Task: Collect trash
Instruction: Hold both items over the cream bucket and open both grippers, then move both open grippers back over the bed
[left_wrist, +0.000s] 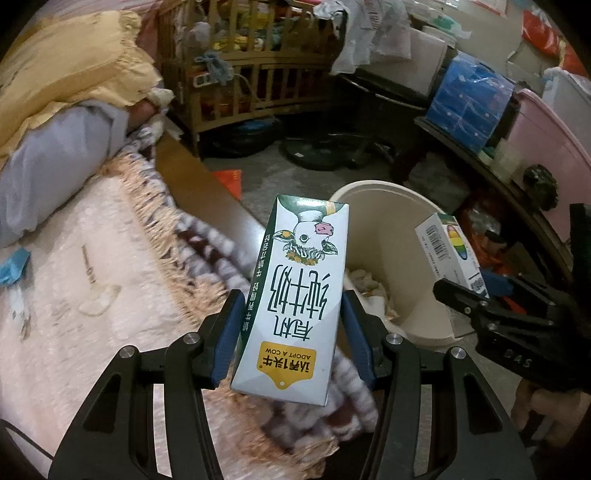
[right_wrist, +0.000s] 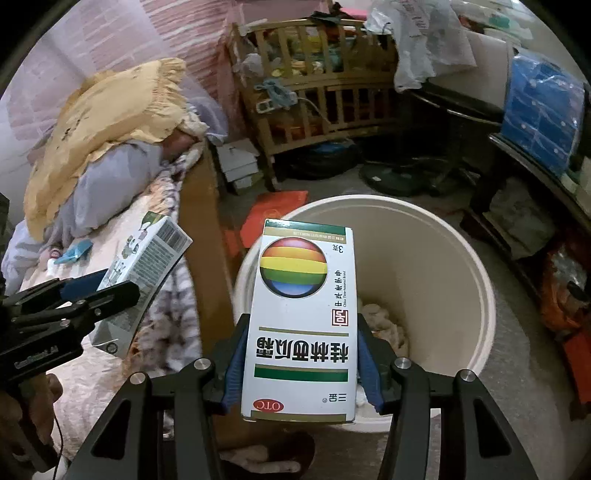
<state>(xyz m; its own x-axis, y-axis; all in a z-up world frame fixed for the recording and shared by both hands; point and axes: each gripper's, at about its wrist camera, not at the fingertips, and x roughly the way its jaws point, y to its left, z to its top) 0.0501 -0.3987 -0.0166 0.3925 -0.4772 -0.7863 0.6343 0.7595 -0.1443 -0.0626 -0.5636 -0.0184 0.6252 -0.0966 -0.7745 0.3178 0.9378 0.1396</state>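
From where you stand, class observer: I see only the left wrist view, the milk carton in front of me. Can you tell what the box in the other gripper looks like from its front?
Observer: The medicine box has a rainbow-striped ball printed on its face and a red OTC oval near its lower end.
Operator: Is the right gripper over the bin?
Observer: The box's far end overlaps the cream bucket's opening; the right gripper clamps its lower half.
Operator: What lies past my carton's hidden side?
Observer: The milk carton shows a barcode and a printed table there, held in the left gripper.
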